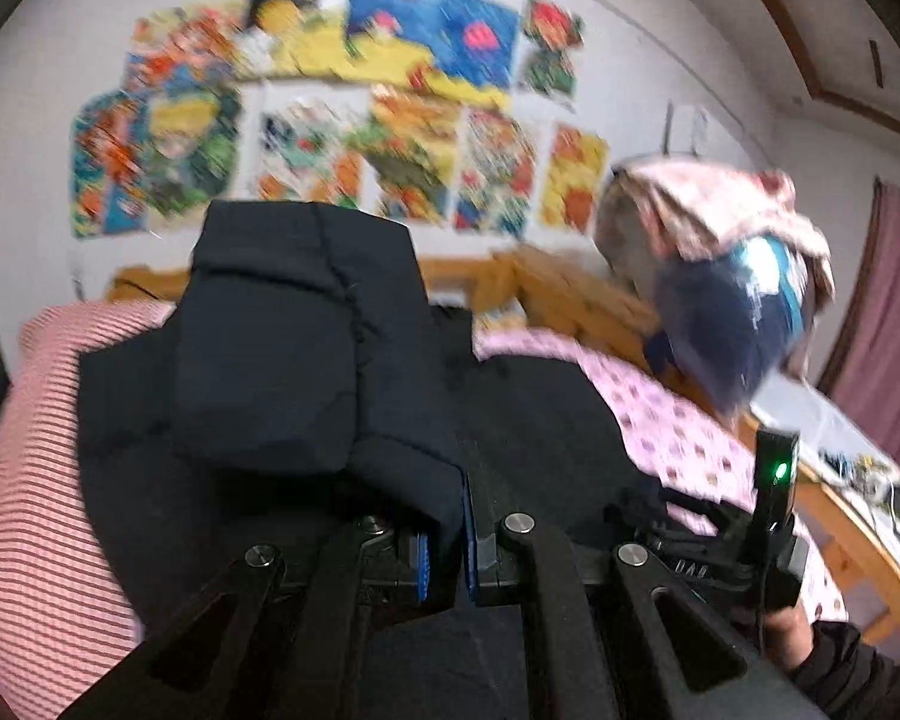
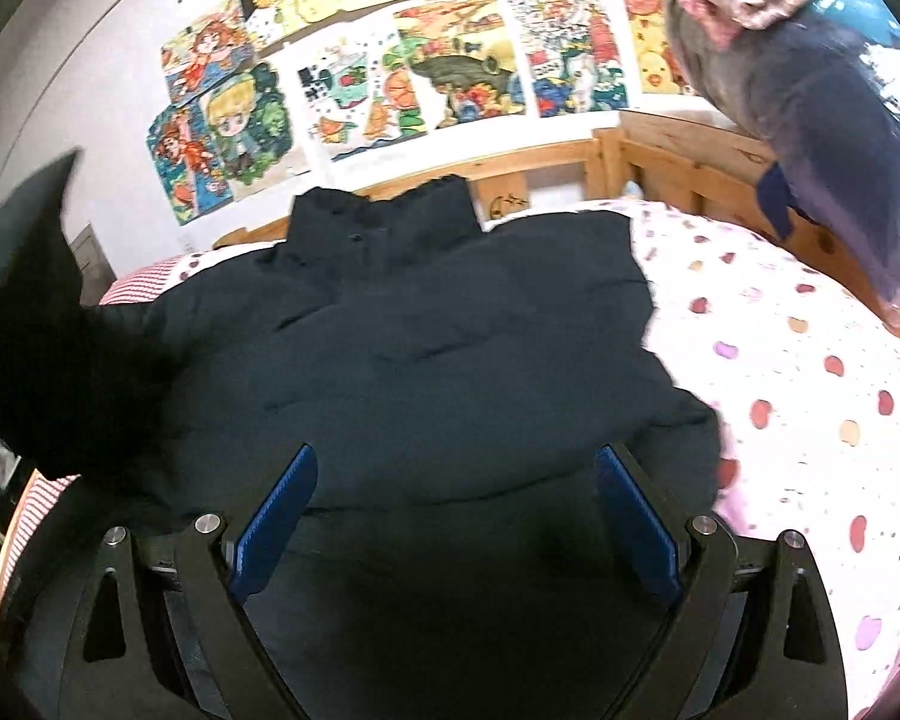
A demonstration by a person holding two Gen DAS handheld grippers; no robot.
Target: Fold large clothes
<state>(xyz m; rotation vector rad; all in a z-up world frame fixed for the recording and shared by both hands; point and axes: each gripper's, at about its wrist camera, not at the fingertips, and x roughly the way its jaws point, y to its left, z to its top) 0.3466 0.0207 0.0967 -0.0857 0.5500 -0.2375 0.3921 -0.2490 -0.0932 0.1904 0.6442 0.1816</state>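
The left gripper [image 1: 444, 558] has its blue-padded fingers [image 1: 421, 564] drawn close together and clamped on a fold of the dark puffer jacket [image 2: 450, 348]; the pinched part, a padded sleeve or edge, rises from the jaws and stands up in front of the left wrist lens, hiding much of the bed behind it; the left view is smeared with blur. The right gripper [image 2: 456, 516] has its fingers spread wide apart with nothing between them; its blue pads [image 2: 276, 510] hover just above the lower part of the jacket, and whether they touch the cloth cannot be told.

The jacket lies spread across the bed [image 2: 810, 372], collar toward the wooden headboard [image 2: 570, 168], its body directly under and ahead of the right gripper; a dark, blurred lifted piece of it fills the left edge of the right wrist view. Beyond the jacket's right edge the pink sheet with coloured bean spots lies bare; beyond its left edge a red-and-white striped cover [image 1: 48, 480] shows. Above the headboard, colourful cartoon drawings [image 2: 426, 60] cover the white wall. At the headboard's right end a heap of clothes and a blue bundle [image 2: 822, 96] sits on the wooden rail, well apart from the jacket. In the left view the right gripper's body shows a green light [image 1: 780, 471], with a dark-sleeved hand [image 1: 792, 630] below it.
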